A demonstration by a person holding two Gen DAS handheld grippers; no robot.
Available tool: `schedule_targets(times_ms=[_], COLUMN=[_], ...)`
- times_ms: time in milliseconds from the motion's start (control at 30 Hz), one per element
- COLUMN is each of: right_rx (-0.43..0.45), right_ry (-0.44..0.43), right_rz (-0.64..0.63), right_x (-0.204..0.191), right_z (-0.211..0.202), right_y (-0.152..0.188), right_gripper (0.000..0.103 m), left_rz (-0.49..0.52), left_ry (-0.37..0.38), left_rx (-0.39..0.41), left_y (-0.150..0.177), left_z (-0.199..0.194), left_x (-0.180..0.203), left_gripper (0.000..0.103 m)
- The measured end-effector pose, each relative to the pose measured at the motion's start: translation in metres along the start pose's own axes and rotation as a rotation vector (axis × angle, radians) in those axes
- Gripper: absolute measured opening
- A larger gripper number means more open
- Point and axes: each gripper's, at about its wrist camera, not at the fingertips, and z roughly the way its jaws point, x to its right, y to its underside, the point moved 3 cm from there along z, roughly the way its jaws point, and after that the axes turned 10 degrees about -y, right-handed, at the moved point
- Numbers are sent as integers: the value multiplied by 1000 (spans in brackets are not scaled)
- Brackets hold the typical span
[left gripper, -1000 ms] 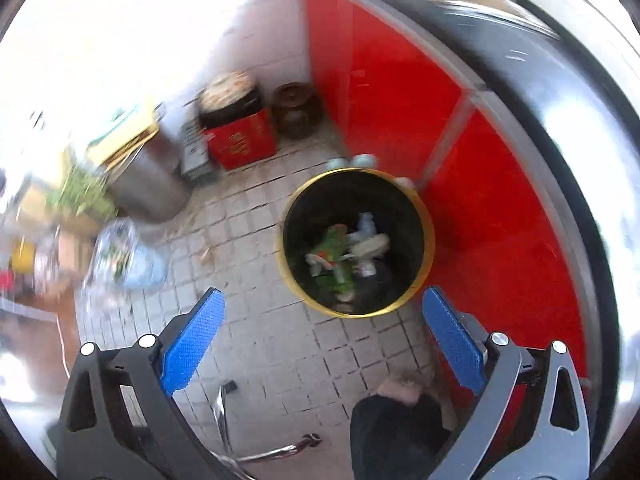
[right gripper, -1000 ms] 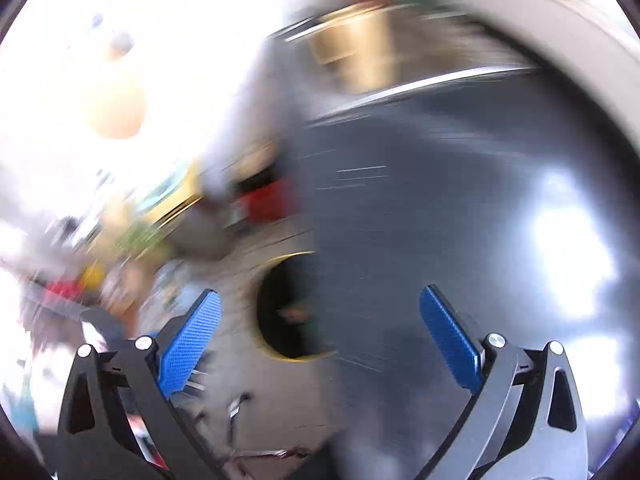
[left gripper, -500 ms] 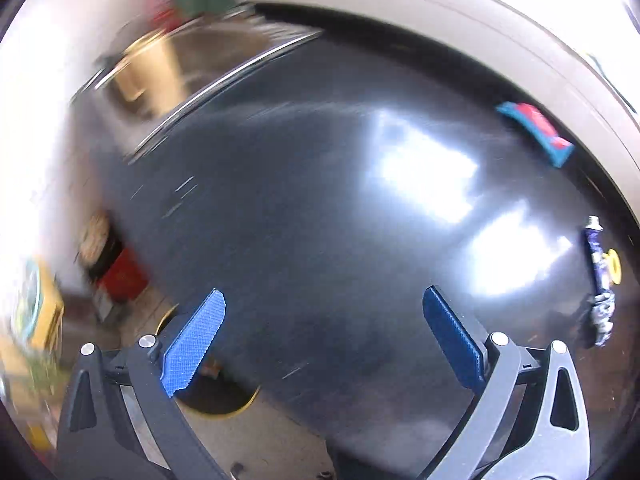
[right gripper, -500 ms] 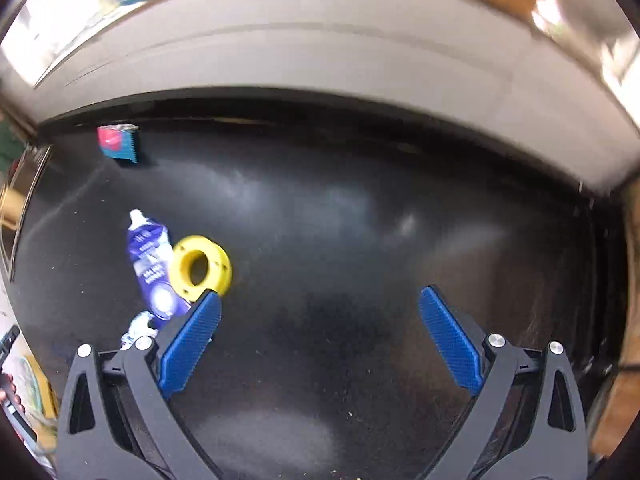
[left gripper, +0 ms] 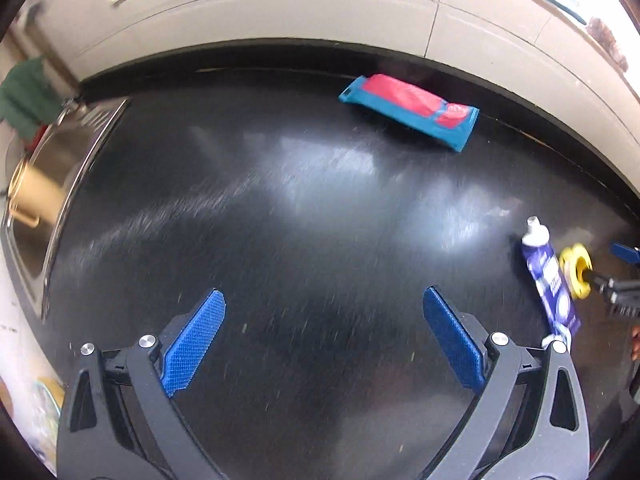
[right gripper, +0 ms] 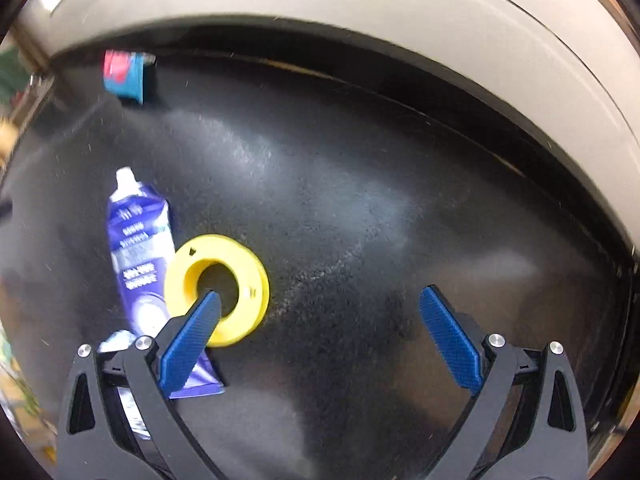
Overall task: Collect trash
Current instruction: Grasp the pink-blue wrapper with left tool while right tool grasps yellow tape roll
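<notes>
A red and teal wrapper (left gripper: 412, 110) lies at the back of the black counter (left gripper: 300, 220), ahead and right of my open, empty left gripper (left gripper: 322, 312). It also shows in the right wrist view (right gripper: 124, 74). A blue squeezed tube (right gripper: 138, 264) with a white cap and a yellow ring (right gripper: 218, 290) lie side by side. Both also show in the left wrist view, the tube (left gripper: 550, 280) and the ring (left gripper: 574, 274). My right gripper (right gripper: 320, 312) is open and empty, its left fingertip over the ring's hole.
A steel sink (left gripper: 48, 184) with a tan pot is set into the counter at the left. A pale tiled wall (left gripper: 280, 4) runs behind the counter. A crumpled white scrap (right gripper: 116, 338) lies by the tube's lower end.
Both grippers swung from the floor bin up over the counter. The left now faces the wrapper. The right has moved closer to the ring and tube.
</notes>
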Motion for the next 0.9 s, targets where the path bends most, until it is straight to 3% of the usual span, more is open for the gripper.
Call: schedule_targets(times_ms=[133, 400, 600, 733, 800, 833, 867, 900], right_rx=[-11, -11, 25, 41, 45, 42, 39, 44], right_ry=[48, -44, -39, -37, -41, -44, -48, -50], right_rz=[-34, 37, 56, 58, 44, 37, 28, 20], right_x=[12, 52, 59, 60, 58, 58, 58, 58], right_z=[9, 8, 1, -1, -1, -3, -4, -6], right_y=[1, 8, 20, 27, 29, 30, 31, 33], right_gripper=[96, 98, 98, 98, 98, 98, 97, 95], left_rz=[22, 48, -129, -141, -117, -116, -118, -94], left_ry=[-1, 82, 209, 96, 74, 90, 101, 72], left_rx=[9, 22, -30, -48, -76, -83, -67, -24], left_y=[-33, -106, -138, -149, -148, -146, -143, -142], left_z=[11, 30, 40, 67, 84, 89, 91, 87], left_x=[13, 56, 72, 81, 86, 88, 89, 90], left_gripper=[96, 96, 96, 96, 95, 89, 72, 41])
